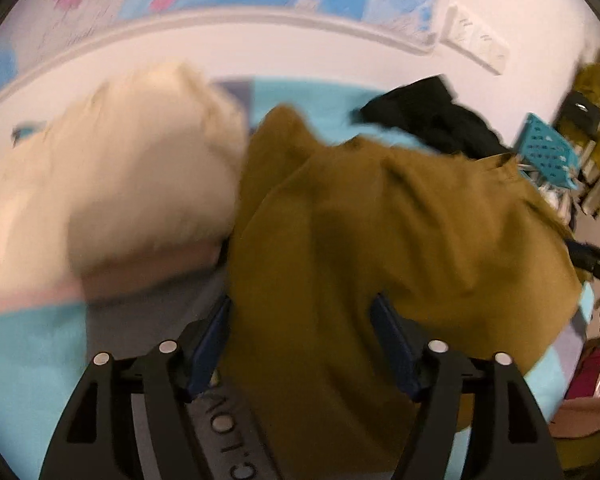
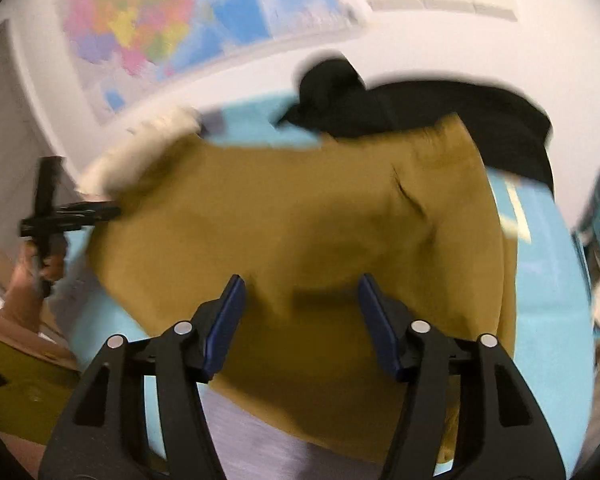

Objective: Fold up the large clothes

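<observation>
A large mustard garment (image 1: 380,220) (image 2: 280,208) lies rumpled on a light blue bed sheet (image 1: 28,360) (image 2: 548,280). My left gripper (image 1: 302,302) hangs over its near left edge with the jaws wide apart; cloth lies between the blue pads (image 1: 210,340), which do not press on it. My right gripper (image 2: 300,280) stands over the garment's near part, jaws apart, the cloth below and between them but not pinched. Each gripper shows in the other's view: the right gripper (image 1: 592,260) at the right edge, the left gripper (image 2: 72,212) at the left, held by a hand. Both views are blurred.
A cream fluffy item (image 1: 120,184) (image 2: 112,164) lies left of the garment, touching it. A black garment (image 1: 432,120) (image 2: 440,112) is heaped behind it by the wall. A teal perforated basket (image 1: 548,152) stands at the right. A coloured map (image 2: 140,20) hangs on the wall.
</observation>
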`<state>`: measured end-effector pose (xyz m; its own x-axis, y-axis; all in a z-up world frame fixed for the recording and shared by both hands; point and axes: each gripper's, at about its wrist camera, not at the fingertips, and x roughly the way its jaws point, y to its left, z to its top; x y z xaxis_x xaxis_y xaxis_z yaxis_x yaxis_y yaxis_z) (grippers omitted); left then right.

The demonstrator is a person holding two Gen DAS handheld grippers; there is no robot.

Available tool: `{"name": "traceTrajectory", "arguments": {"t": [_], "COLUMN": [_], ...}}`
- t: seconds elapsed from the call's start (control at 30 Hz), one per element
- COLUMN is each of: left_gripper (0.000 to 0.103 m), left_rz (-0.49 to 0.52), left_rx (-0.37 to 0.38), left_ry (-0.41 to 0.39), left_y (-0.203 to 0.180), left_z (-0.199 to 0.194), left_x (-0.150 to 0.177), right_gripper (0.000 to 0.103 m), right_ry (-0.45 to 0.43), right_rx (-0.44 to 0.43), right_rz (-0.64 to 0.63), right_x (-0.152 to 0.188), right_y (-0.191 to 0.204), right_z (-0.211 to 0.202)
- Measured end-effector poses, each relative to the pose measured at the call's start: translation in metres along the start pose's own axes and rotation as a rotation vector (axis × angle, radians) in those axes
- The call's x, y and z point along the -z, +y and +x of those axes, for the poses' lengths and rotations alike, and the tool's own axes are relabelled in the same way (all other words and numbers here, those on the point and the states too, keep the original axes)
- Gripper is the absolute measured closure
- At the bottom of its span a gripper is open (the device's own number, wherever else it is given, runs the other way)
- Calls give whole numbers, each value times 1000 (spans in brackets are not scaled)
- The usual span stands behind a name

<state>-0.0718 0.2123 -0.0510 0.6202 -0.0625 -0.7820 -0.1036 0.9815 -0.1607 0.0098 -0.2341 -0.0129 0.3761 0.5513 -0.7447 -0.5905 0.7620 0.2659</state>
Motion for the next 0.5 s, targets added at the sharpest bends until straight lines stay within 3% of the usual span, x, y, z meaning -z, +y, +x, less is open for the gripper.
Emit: {"name": "traceTrajectory", "arguments": {"t": [0.13,0.2,0.3,0.37,0.5], "left_gripper": [30,29,32,58,87], "left_rz": [-138,-142,-128,-103,-73], "left_rx": [116,143,136,146,185], "left_ry": [-38,-86,-83,-58,-48], "left_y": [24,28,30,26,19], "left_z": [-16,-32,-46,-46,-46], "left_x": [11,19,35,47,61], "right_gripper": [50,44,42,42,41], "right_ry": [-39,-55,-71,-84,-99], "right_rx": [-48,-55,-66,-80,-86], "right_rz": [70,73,93,121,159], "right_x": [0,1,6,9,12], "right_y": [-4,-2,-5,-7,-7], "right_z": [-10,-16,-23,-25,-29]}}
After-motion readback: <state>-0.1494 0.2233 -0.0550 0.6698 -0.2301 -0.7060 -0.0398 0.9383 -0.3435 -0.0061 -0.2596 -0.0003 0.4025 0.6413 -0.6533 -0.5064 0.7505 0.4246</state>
